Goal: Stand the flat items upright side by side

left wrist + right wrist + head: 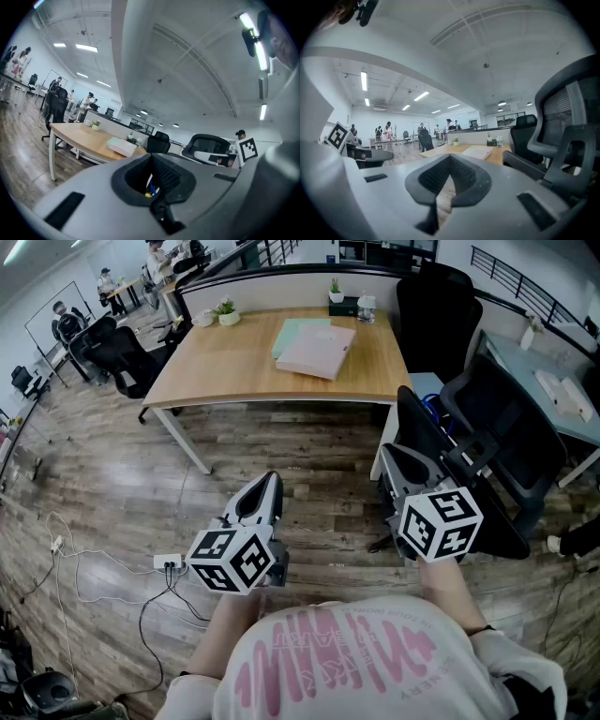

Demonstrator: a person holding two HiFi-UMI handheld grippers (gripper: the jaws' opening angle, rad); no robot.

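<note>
left gripper [267, 480], right gripper [390, 452] closed.

Lots tucked away here!
Upper centre of the head view: the pale green flat folder [292, 331] lies partly hidden under the pink flat folder [317, 351]. Upper left, the people [70, 322] are too small to make out. The grey side desk [525, 367] runs off the right edge. Low centre in the left gripper view: blue and yellow specks [150, 190], too tiny to name.

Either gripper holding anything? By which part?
Nothing is held. The left gripper and right gripper are both shut and empty; the folders lie flat on the desk ahead.
</note>
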